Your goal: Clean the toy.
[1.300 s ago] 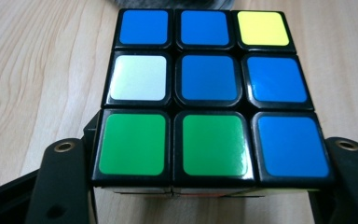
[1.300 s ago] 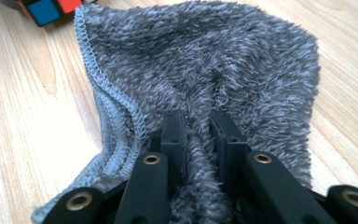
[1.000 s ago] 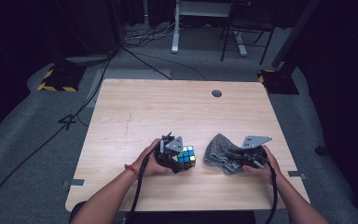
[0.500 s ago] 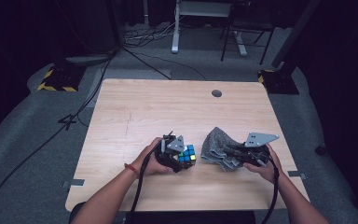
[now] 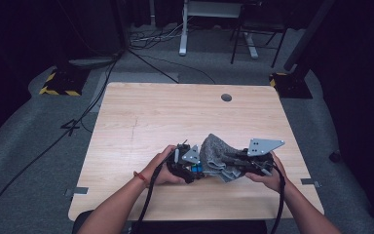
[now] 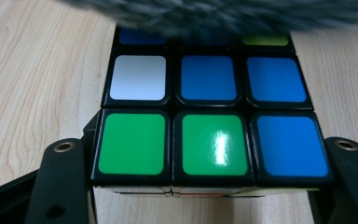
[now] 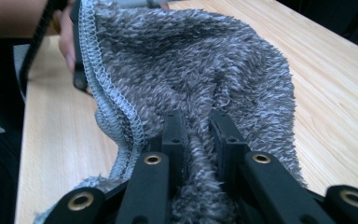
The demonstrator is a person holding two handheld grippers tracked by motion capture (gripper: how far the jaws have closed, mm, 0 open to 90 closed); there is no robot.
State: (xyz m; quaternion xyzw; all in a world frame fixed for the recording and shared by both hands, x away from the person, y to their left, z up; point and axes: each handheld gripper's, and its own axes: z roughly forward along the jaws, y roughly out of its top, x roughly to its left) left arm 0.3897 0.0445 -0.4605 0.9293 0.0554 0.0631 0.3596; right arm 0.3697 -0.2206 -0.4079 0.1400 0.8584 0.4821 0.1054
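High view: low centre of the bench [image 5: 141, 126], left tongs [image 5: 195, 168] clamp the puzzle cube [image 5: 197, 169]; right tongs [image 5: 229, 163] pinch the grey cloth [image 5: 214, 153] beside it.

Left gripper view: cloth [image 6: 214, 14] brushes the cube's [image 6: 207, 121] upper edge.

Right gripper view: tongs [image 7: 198, 135] clamped on cloth [image 7: 191, 70]. Wiping looks underway; next, draw the cloth across the cube's faces.

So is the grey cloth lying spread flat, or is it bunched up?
Bunched up. The grey cloth is gathered and pinched in the right gripper, draping over the cube.
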